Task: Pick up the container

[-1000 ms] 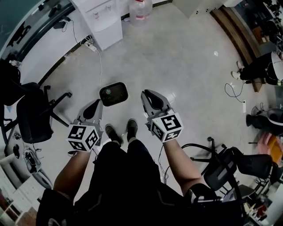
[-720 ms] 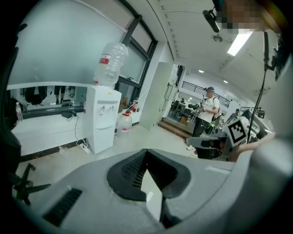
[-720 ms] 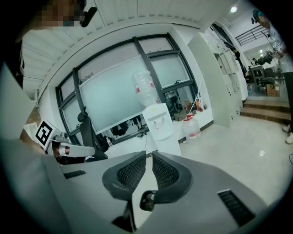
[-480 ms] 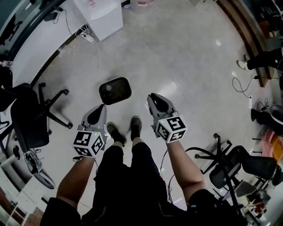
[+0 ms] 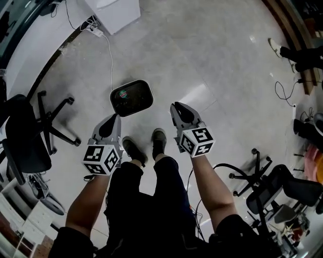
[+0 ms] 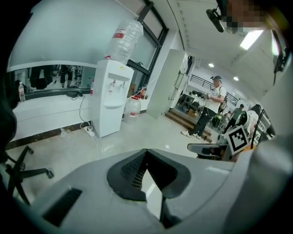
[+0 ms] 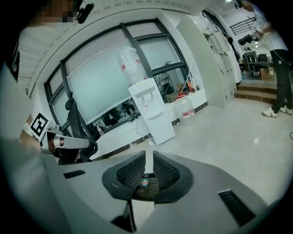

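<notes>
The container (image 5: pixel 132 97) is a black, round-cornered tub with a round sticker inside, lying on the pale floor just ahead of the person's shoes (image 5: pixel 132 150). My left gripper (image 5: pixel 110 125) is held low, slightly nearer and to the left of it, its jaws shut on nothing. In the left gripper view the left gripper (image 6: pixel 145 151) has its tips touching, and the container is hidden. My right gripper (image 5: pixel 180 112) hangs to the container's right. In the right gripper view the right gripper (image 7: pixel 149 157) shows a narrow slit, with the container (image 7: pixel 145 188) seen through it.
A white water dispenser (image 5: pixel 113 10) stands at the far wall with a cable (image 5: pixel 110 55) trailing across the floor toward the container. Black office chairs stand at the left (image 5: pixel 30 136) and right (image 5: pixel 272 186). A person (image 6: pixel 210 109) stands farther off.
Both grippers and the head camera have sunk toward the floor. The container now looks larger and nearer to the grippers' tips. Neither gripper's jaws have visibly changed.
</notes>
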